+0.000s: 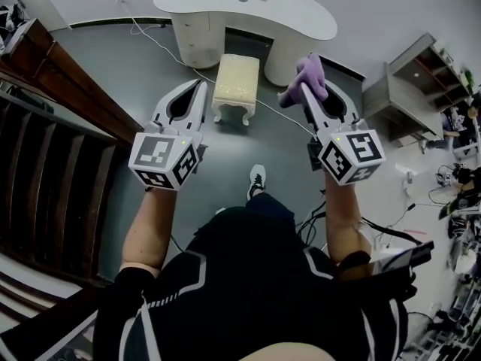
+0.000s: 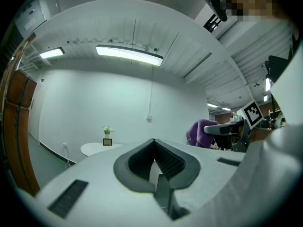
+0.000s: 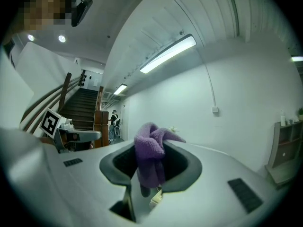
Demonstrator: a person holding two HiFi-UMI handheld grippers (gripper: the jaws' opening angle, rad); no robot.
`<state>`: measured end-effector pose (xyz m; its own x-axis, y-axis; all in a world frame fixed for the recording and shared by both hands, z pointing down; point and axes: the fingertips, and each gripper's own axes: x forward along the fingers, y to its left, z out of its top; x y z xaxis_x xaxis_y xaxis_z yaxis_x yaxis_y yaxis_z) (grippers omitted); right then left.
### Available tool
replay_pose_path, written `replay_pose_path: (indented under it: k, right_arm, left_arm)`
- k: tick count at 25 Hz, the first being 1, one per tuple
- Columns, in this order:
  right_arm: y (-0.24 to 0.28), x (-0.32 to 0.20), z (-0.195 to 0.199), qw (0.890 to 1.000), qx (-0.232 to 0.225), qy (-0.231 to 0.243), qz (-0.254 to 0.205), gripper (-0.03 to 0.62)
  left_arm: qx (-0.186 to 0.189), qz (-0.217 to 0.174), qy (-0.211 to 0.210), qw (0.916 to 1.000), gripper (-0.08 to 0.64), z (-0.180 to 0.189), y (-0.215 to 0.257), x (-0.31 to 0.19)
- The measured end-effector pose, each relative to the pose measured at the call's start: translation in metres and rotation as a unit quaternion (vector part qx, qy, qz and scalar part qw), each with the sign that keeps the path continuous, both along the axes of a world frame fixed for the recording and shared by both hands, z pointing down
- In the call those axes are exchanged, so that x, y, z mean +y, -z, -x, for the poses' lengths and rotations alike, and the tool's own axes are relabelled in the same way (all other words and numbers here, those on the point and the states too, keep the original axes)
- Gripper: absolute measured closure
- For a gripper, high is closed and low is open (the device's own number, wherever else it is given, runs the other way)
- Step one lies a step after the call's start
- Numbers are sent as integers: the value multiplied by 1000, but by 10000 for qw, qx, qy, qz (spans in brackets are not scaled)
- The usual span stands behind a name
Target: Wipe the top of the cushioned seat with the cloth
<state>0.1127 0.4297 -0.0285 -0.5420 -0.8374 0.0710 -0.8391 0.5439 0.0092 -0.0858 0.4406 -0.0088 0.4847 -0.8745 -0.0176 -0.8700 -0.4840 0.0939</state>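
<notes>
The cushioned seat (image 1: 237,79), a small cream stool with white legs, stands on the grey floor ahead, between the two grippers in the head view. A purple cloth (image 1: 309,76) is bunched at the tip of my right gripper (image 1: 304,90), which is shut on it; in the right gripper view the cloth (image 3: 150,156) hangs out between the jaws. My left gripper (image 1: 201,89) is shut with nothing in it, its jaws meeting at the tip (image 2: 154,142). Both grippers are held in the air, short of the seat and not touching it. The cloth (image 2: 200,132) also shows in the left gripper view.
A white curved desk (image 1: 248,4) stands just behind the seat. A dark wooden staircase (image 1: 52,141) runs along the left. A grey shelf unit (image 1: 409,89) and clutter lie to the right. White cables (image 1: 161,47) trail over the floor. My shoe (image 1: 257,180) is below the seat.
</notes>
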Motion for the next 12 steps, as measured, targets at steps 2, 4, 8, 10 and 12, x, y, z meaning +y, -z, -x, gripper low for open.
replay_pose_path:
  k: [2,4,8,10,12]
  right_arm:
    - [0,-17,4,9999,-40,96,-25,468]
    - [-1,-36,8,9998,-43,201,-54,468]
    - [-4,-83,17,9991,-109,393,-101,469]
    - [-7,-109,18,9987,-166,476,-67,471]
    - [-8,-135,14,9983,-189,551,-17,471]
  left_arm:
    - [-11,17,92,10000,557,2,-2,-14]
    - [-29,37,200,9998,557,4,-2,-28]
    - [-155,9,390,9991,557,13,0,-62]
    - [-211,34,451,9988,557,13,0,-86]
    - [-249,53,499,9984,557,8,0,-110]
